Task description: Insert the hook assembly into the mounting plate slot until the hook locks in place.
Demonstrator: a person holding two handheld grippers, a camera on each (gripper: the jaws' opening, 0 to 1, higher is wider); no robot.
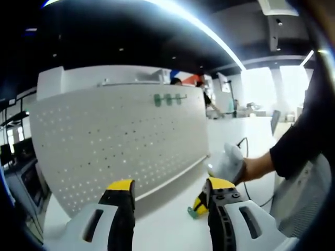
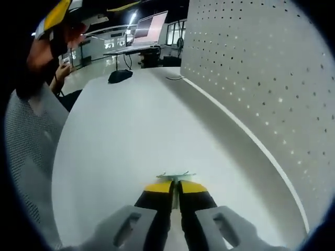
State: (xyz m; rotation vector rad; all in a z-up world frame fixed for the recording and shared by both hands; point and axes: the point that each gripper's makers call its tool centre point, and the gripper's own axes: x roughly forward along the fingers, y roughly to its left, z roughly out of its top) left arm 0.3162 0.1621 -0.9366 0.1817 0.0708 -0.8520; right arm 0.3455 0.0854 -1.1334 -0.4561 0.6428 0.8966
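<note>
Right now, right gripper [image 2: 175, 184] fingers pinched on green hook [image 2: 175, 174] at tips — on white table [image 2: 125, 130], left gripper [image 1: 167, 189] fingers apart, facing pegboard [image 1: 120, 141].

Right gripper [image 2: 176, 184] low over white table [image 2: 125, 136], yellow-tipped jaws pinched tight on small green hook [image 2: 176, 176], white board w/ lots of holes [image 2: 261, 68] standing along right side.
</note>
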